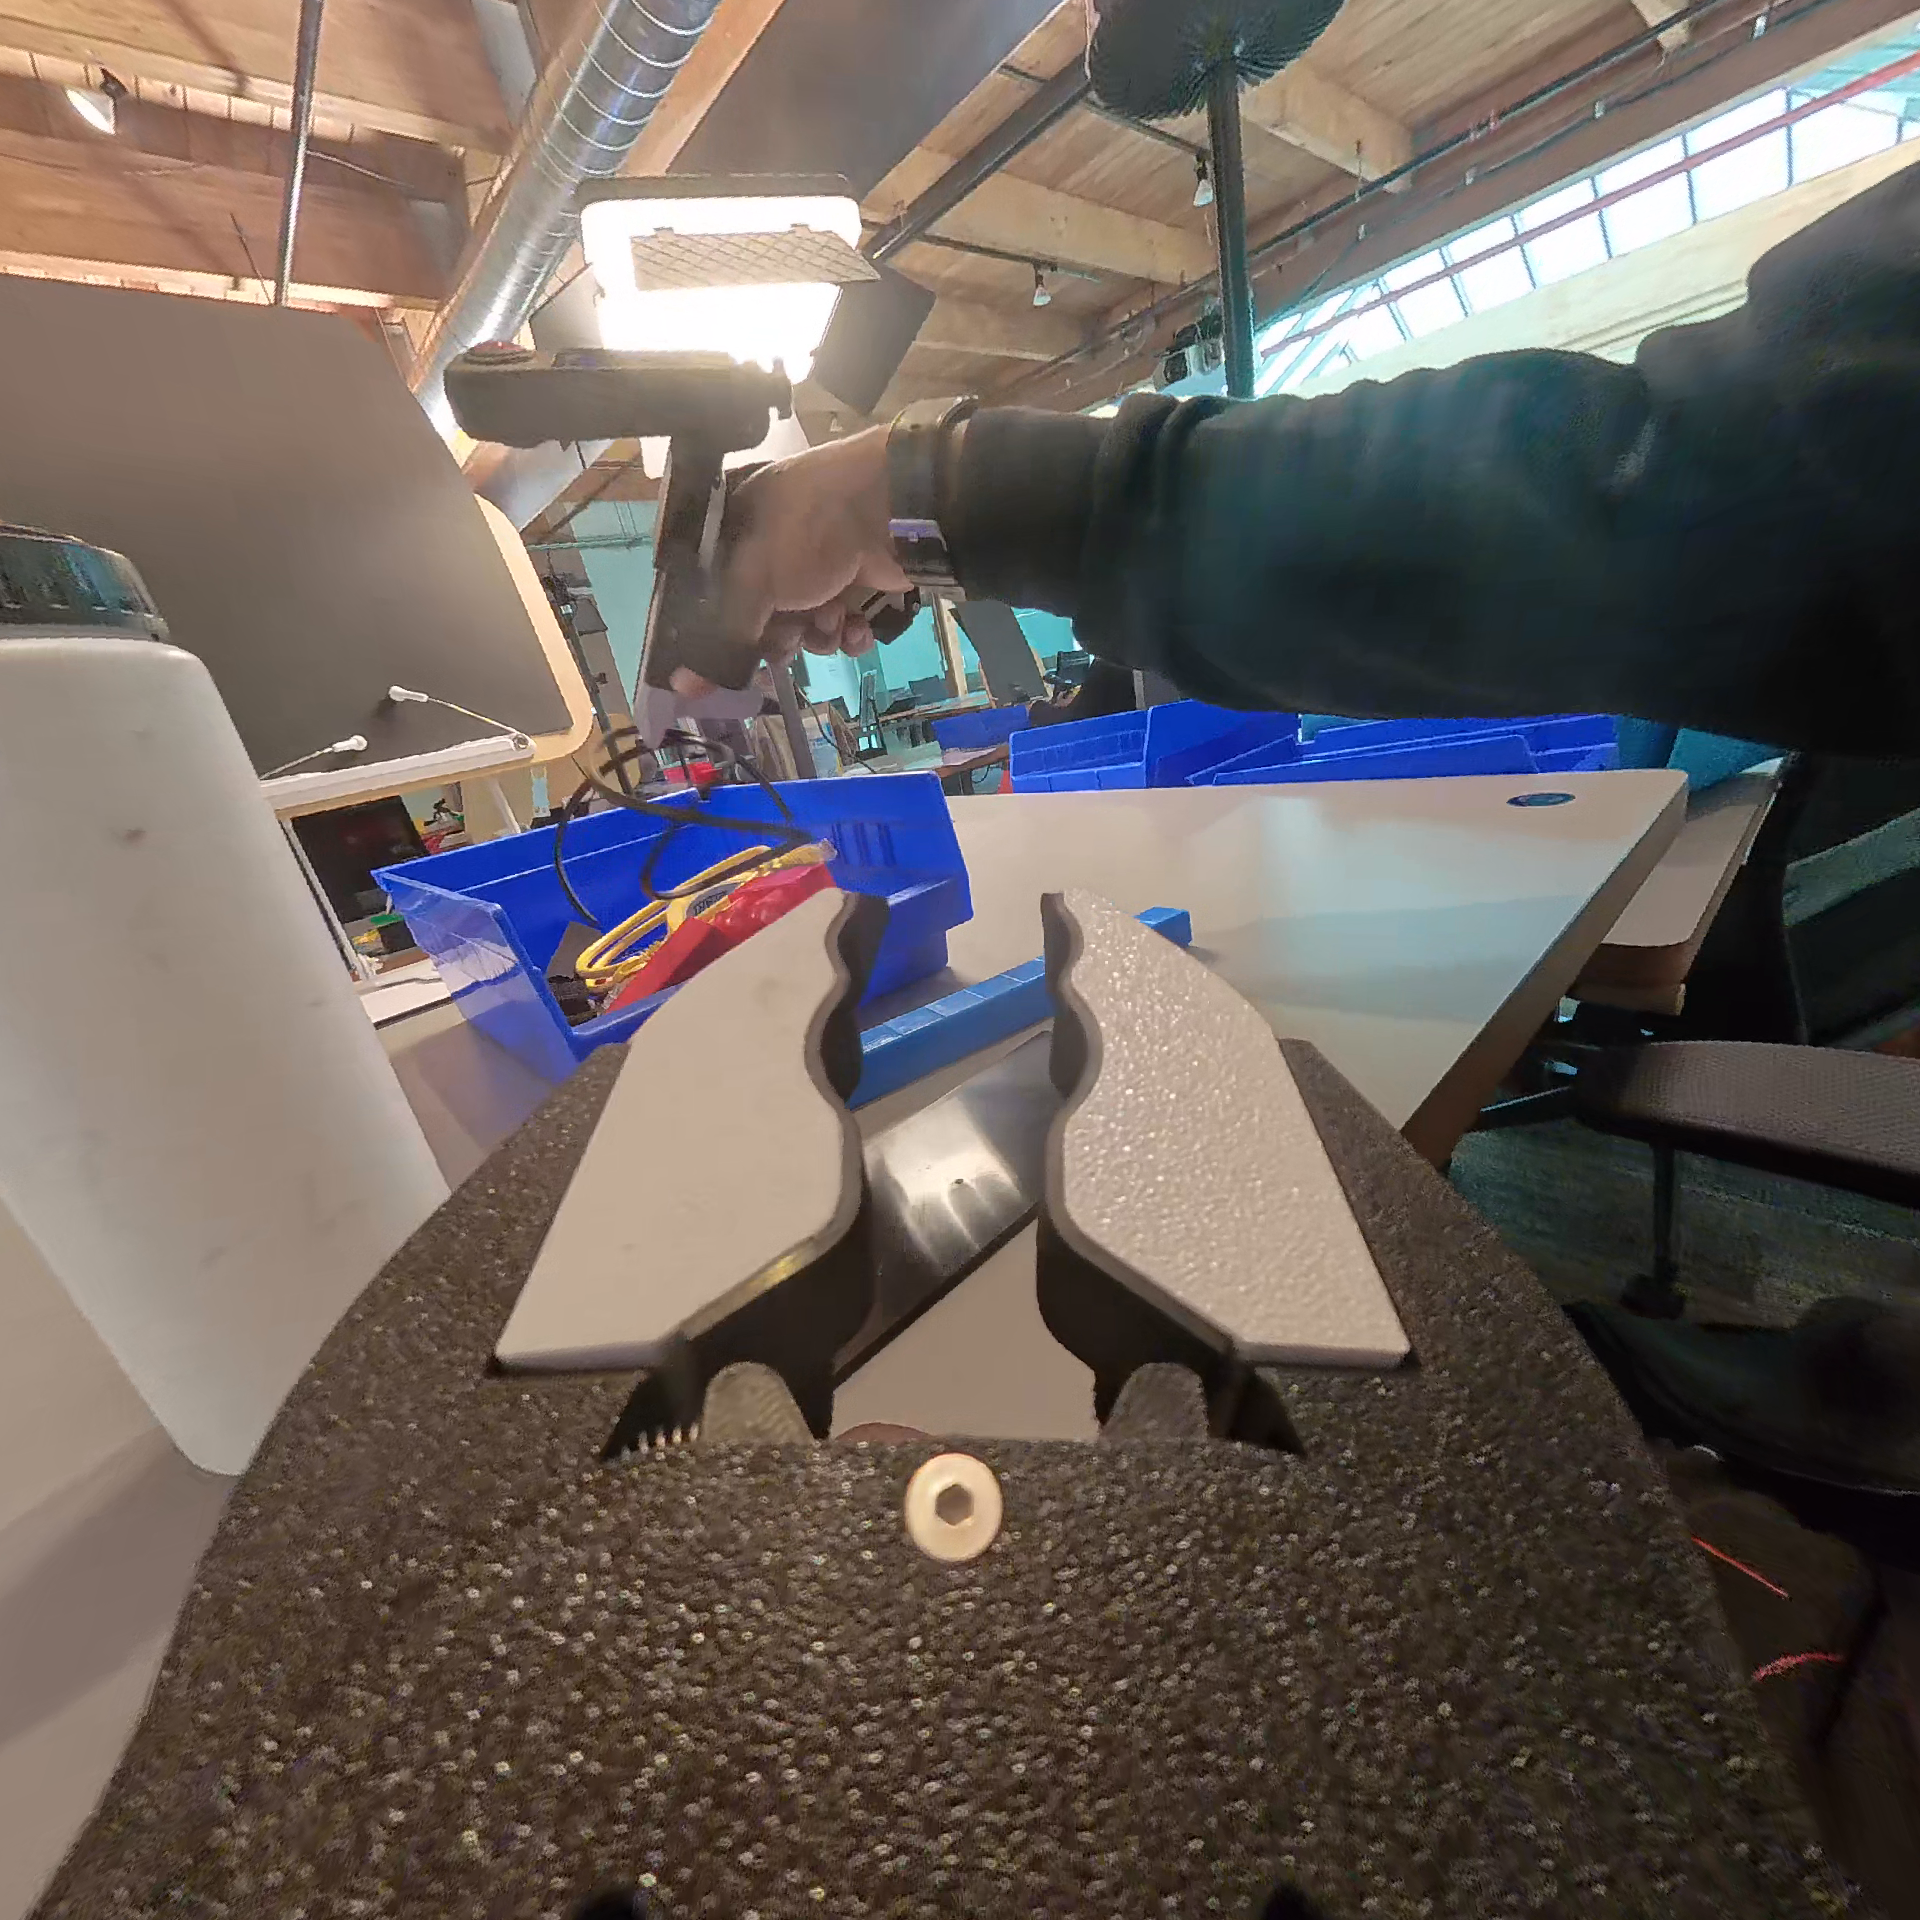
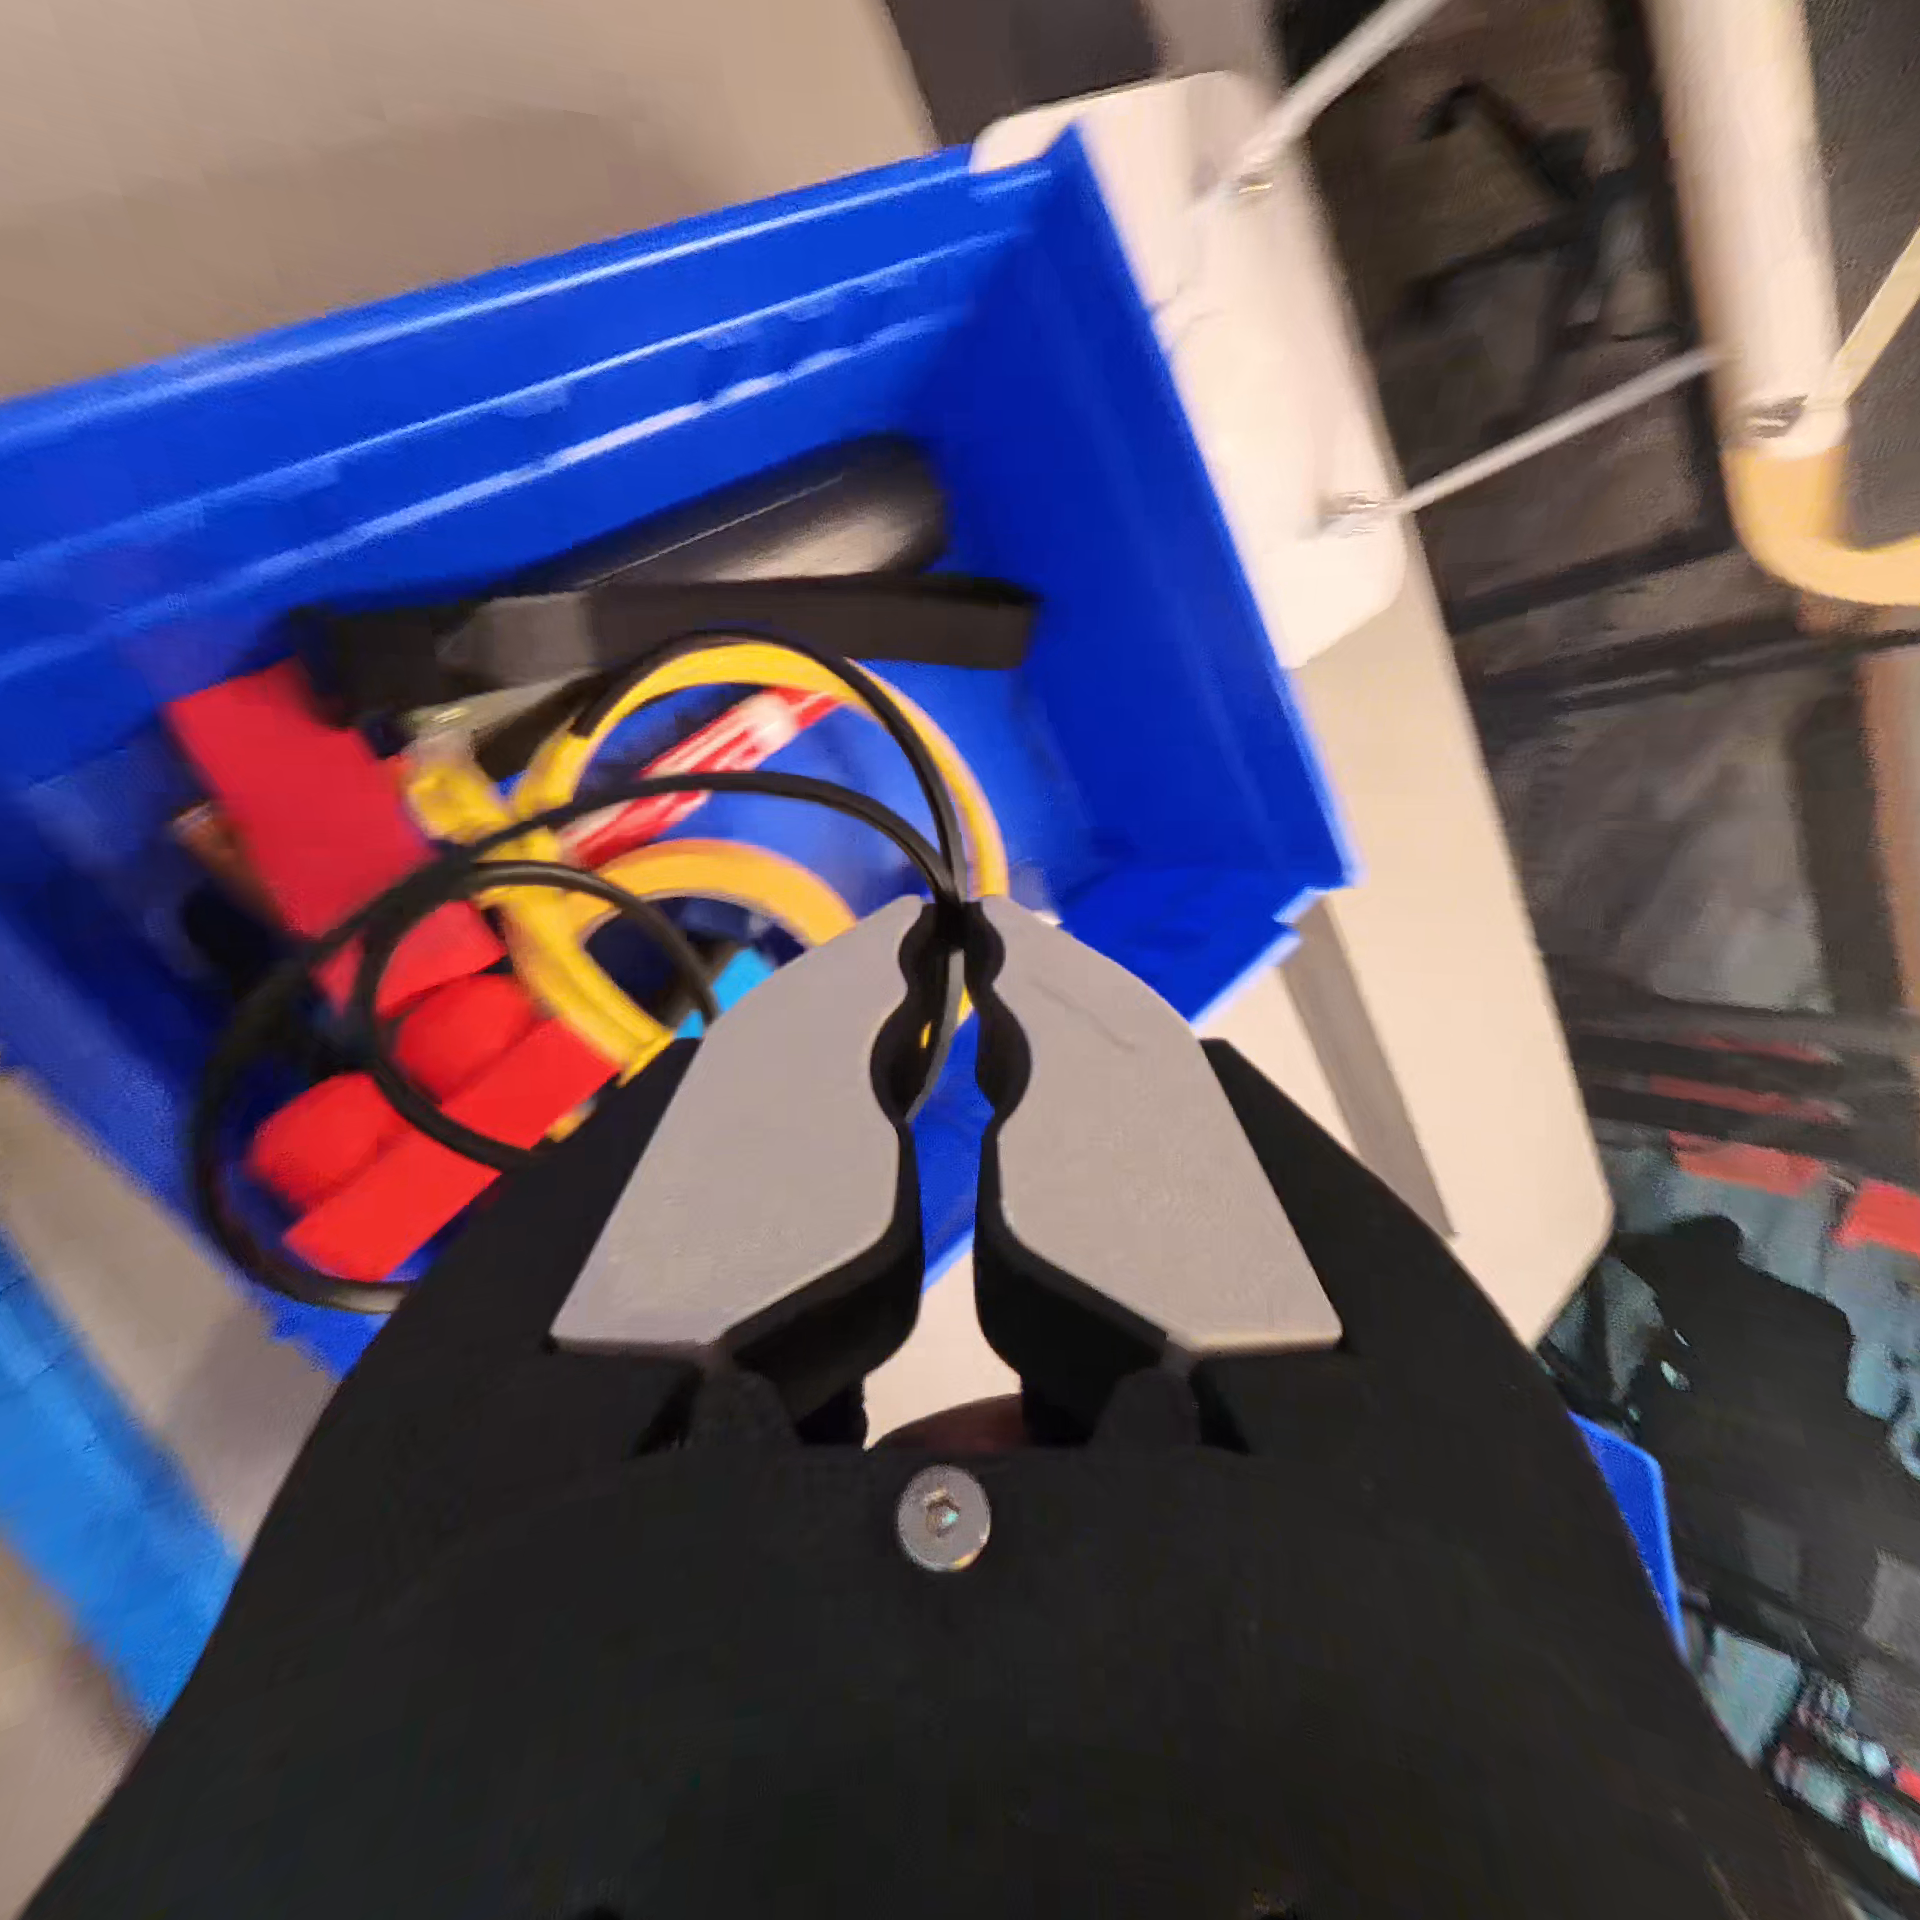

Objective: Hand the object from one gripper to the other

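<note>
Gripping a thin black cable [image 2: 831,800] between its nearly closed fingers, the right gripper [image 2: 951,935] hangs above a blue bin [image 2: 1143,582] of red and yellow items on the surface [image 1: 1299,914]. The cable's loops trail down toward the bin. The left gripper [image 1: 951,935] waits nearby, fingers apart and empty. The pickup looks done; the handover remains.

Left gripper [image 1: 951,914] jaws apart, empty. Right gripper [image 1: 665,717] above the blue bin [image 1: 499,935], black cable [image 1: 665,800] dangling from it.
</note>
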